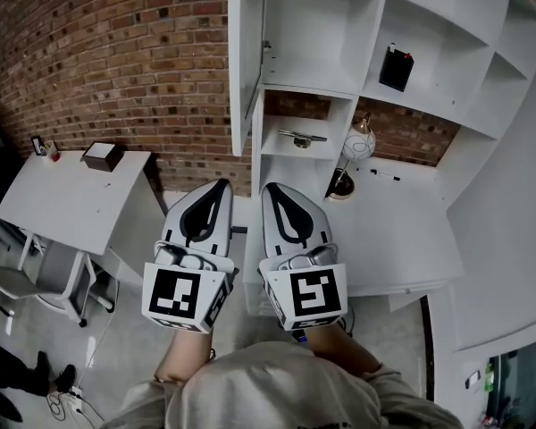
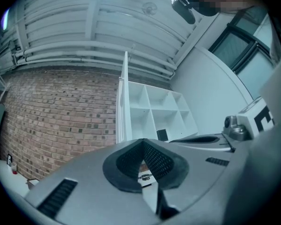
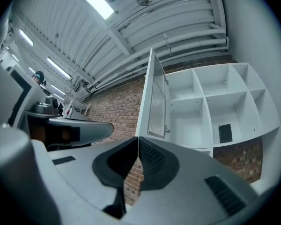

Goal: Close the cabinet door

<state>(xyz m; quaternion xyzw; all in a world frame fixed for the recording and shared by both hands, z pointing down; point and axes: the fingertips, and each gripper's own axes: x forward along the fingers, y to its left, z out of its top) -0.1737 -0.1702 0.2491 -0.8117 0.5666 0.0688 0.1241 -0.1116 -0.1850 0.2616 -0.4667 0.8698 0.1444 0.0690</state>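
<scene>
The white wall cabinet (image 1: 339,34) hangs on the brick wall with its door (image 1: 244,61) swung open, edge-on to me. My left gripper (image 1: 221,186) and right gripper (image 1: 270,189) are held side by side below it, pointing at the cabinet and apart from it. Both are shut with nothing between the jaws. In the left gripper view the door (image 2: 123,107) stands edge-on left of the open shelves (image 2: 154,109), above the shut left gripper (image 2: 141,142). In the right gripper view the door (image 3: 154,102) shows its inner face beside the compartments (image 3: 210,102), above the shut right gripper (image 3: 137,139).
A black box (image 1: 397,68) stands in one compartment and a metal piece (image 1: 302,138) lies on a lower shelf. A round lamp (image 1: 358,141) sits on the white desk (image 1: 411,239) under the cabinet. A white table (image 1: 62,195) with a small box (image 1: 101,155) stands left.
</scene>
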